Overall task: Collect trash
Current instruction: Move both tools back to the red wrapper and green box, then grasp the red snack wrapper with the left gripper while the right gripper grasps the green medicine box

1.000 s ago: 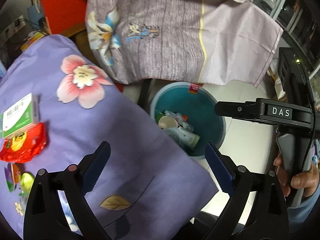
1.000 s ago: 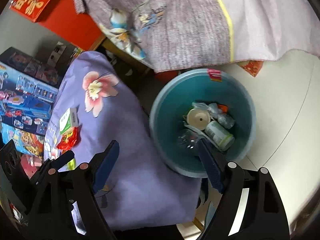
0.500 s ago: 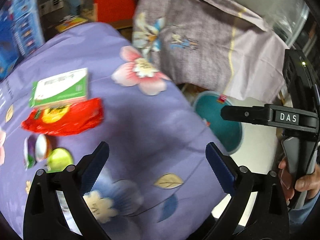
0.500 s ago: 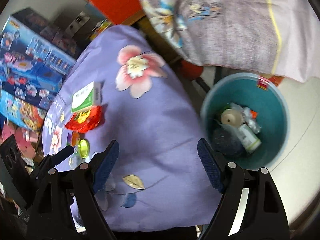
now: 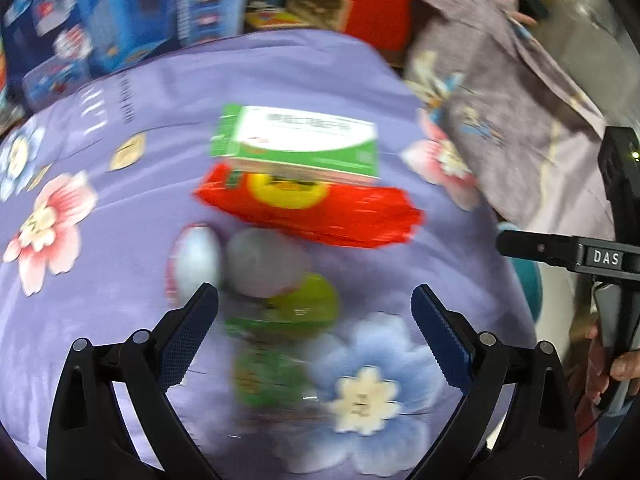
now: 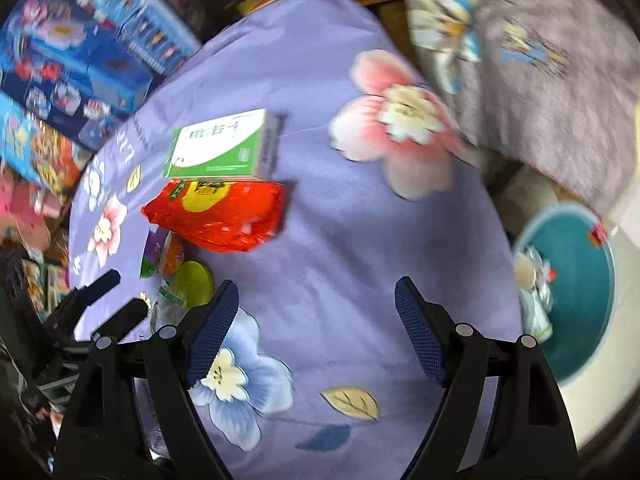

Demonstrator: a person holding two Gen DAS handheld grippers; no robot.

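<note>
On the purple flowered tablecloth point(image 5: 120, 240) lie a green and white box point(image 5: 300, 144) point(image 6: 224, 148), a red snack bag point(image 5: 320, 208) point(image 6: 220, 216), small wrappers point(image 5: 196, 260) point(image 6: 160, 256) and a lime-green round lid point(image 5: 308, 300) point(image 6: 192, 284). My left gripper point(image 5: 314, 308) is open and empty, low over the lid and wrappers. My right gripper point(image 6: 316, 300) is open and empty above bare cloth, right of the trash. A teal bin point(image 6: 576, 292) holding trash stands on the floor at the right.
Blue toy boxes point(image 6: 72, 52) stand behind the table. A grey-lilac flowered cloth point(image 6: 540, 60) hangs at the back right. The right gripper's arm point(image 5: 568, 256) shows at the right edge of the left wrist view. White floor point(image 6: 592, 412) lies beside the bin.
Both grippers swung left from the bin toward the table's trash. The left gripper moved close over the lid and wrappers. Both stayed open.
</note>
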